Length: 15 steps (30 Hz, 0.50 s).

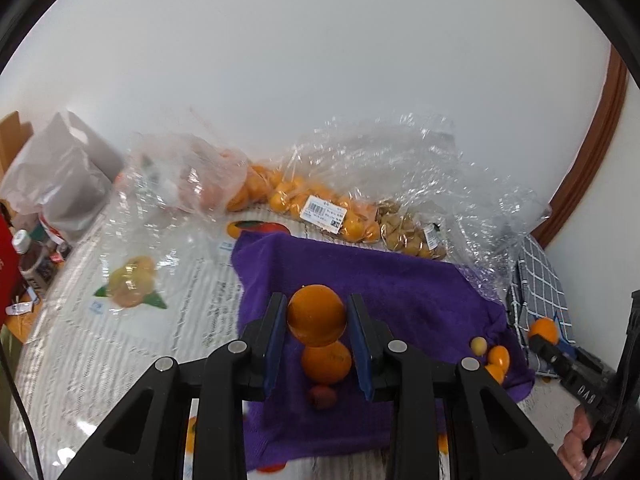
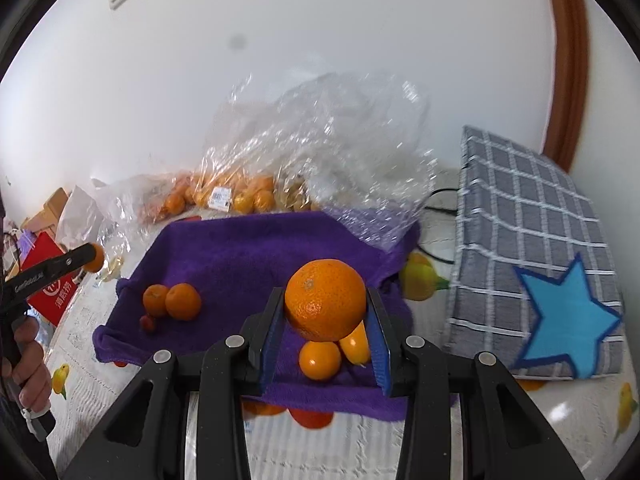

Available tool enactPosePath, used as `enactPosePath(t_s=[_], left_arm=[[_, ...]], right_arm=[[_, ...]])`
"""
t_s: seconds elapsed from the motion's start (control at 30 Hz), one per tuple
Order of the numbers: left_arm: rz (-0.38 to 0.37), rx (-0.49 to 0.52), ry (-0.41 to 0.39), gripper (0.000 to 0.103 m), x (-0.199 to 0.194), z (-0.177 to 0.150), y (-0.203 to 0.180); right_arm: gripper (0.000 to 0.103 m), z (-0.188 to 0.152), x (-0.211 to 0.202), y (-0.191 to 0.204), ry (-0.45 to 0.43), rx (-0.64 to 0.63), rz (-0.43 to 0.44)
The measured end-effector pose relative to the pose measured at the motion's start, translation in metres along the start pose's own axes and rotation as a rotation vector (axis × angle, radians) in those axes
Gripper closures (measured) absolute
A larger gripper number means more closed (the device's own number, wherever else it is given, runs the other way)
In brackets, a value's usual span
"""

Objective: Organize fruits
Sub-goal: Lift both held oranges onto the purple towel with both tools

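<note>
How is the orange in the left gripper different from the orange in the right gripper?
The left orange looks smooth and plain; the right orange shows pitted, speckled skin. The left orange hangs over two fruits on the purple towel, the right over a pile nearer its edge. Both are round and clamped.

I look down on a worktop under a white fruit-printed cloth (image 1: 120, 344), bearing a purple terry towel (image 1: 400, 292), crinkled clear plastic bags of oranges (image 1: 320, 200), and a grey checked cushion with a blue star (image 2: 532, 248).
</note>
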<state>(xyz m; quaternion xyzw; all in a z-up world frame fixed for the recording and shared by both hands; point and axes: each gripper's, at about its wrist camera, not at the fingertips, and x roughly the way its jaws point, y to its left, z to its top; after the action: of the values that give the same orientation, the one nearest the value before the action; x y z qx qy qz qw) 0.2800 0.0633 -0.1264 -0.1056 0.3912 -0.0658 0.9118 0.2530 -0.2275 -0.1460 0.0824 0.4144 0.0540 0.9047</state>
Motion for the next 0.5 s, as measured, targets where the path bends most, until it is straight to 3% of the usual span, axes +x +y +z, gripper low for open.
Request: enactPosePath(t_s=[0.3,0.5], left_arm=[[0.046,0.014,0.113,0.073,0.061,0.009,-0.001],[0.041,0.015,0.152,0.073,0.080,0.004,0.004]], right_arm=[[0.064,-0.012,0.066,0.018,0.148,-0.036,0.088],[0.064,-0.023,0.081,0.041,0.168,-0.134,0.071]])
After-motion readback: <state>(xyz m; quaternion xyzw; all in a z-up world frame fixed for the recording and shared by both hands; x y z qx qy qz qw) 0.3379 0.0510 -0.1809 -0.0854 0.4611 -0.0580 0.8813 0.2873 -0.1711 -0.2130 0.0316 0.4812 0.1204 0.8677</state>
